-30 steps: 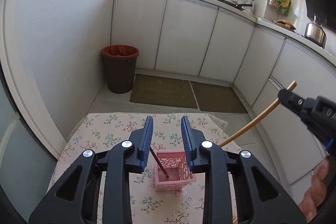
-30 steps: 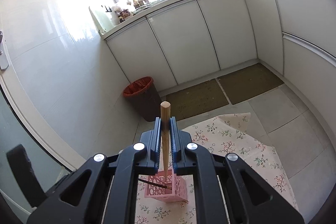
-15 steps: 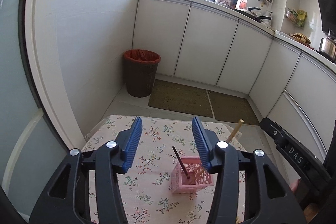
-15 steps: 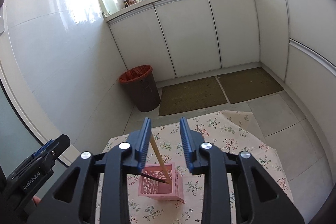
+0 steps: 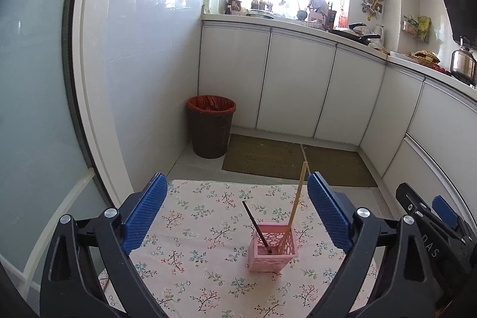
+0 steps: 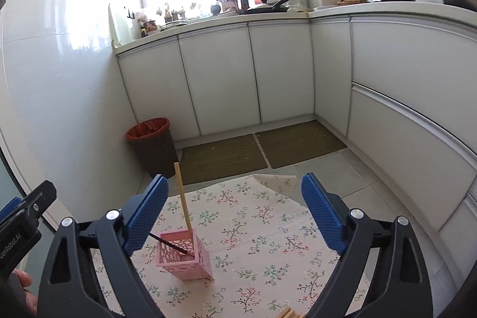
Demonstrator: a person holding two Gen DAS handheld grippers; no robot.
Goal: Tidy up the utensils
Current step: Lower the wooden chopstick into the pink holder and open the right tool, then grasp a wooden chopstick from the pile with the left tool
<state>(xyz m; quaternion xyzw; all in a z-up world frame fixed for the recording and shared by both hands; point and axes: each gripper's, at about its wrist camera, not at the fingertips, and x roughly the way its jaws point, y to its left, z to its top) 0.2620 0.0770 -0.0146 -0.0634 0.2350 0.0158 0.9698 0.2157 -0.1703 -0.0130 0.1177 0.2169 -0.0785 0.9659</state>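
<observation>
A perforated pink plastic holder (image 5: 272,251) stands on floral cloth (image 5: 190,231), holding a pale wooden chopstick (image 5: 297,198).

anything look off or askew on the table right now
Nothing is spilled or damaged. The pink basket stands upright on the floral cloth; the wooden chopstick and the dark chopstick lean in opposite directions inside it, mismatched in colour.

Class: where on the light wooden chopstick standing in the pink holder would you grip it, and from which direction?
Grip the light wooden chopstick on its bare upper shaft, coming from above; it leans nearly upright, lower end inside the pink holder.
</observation>
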